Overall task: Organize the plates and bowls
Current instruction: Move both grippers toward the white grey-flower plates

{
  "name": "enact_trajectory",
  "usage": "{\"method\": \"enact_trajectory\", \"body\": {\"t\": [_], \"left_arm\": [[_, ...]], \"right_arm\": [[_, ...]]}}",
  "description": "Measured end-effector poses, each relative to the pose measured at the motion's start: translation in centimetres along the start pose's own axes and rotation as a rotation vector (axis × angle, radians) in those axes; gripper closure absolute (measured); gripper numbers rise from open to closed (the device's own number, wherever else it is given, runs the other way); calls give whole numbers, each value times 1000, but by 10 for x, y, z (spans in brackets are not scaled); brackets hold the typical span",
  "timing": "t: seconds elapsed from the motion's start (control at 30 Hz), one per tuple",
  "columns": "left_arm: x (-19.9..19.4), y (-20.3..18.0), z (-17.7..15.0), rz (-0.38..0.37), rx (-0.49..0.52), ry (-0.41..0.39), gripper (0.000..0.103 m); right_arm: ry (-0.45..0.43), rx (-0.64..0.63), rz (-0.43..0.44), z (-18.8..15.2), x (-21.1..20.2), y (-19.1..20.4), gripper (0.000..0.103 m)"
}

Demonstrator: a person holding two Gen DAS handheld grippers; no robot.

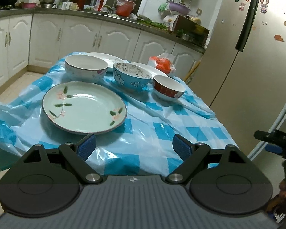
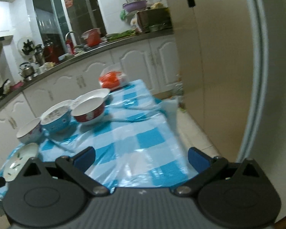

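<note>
A pale green flowered plate lies on the blue-checked tablecloth, just ahead of my open left gripper. Behind it stand a white bowl, a blue cartoon bowl and a small red bowl, with two white plates at the back. My right gripper is open and empty over the table's near right part. In its view the red bowl, blue bowl, white bowl, a white plate and the flowered plate run to the left.
An orange-filled plastic bag sits at the table's far corner. A tall fridge stands close on the right. White cabinets and a cluttered counter run behind. The tablecloth hangs loose over the table's edges.
</note>
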State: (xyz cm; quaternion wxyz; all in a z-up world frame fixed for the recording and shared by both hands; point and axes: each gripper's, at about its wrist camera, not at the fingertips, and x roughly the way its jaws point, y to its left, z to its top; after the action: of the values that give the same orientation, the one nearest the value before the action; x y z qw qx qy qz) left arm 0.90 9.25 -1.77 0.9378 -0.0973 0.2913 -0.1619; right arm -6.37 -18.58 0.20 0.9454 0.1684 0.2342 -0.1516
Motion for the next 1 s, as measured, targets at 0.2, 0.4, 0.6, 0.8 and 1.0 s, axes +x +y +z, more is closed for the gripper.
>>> {"method": "enact_trajectory", "body": {"t": [0.2, 0.4, 0.6, 0.8, 1.0], "left_arm": [[10, 2, 15, 10, 5, -20, 0], [14, -8, 45, -10, 4, -85, 0], [36, -14, 101, -71, -4, -145, 0], [90, -15, 161, -122, -9, -140, 0], [168, -15, 205, -151, -25, -62, 0]], "right_arm": [[-22, 28, -38, 19, 4, 1, 1], [-19, 82, 99, 47, 42, 17, 1], [-5, 93, 244, 76, 91, 41, 1], [20, 119, 369, 113, 149, 56, 4], [113, 204, 439, 136, 216, 54, 13]]}}
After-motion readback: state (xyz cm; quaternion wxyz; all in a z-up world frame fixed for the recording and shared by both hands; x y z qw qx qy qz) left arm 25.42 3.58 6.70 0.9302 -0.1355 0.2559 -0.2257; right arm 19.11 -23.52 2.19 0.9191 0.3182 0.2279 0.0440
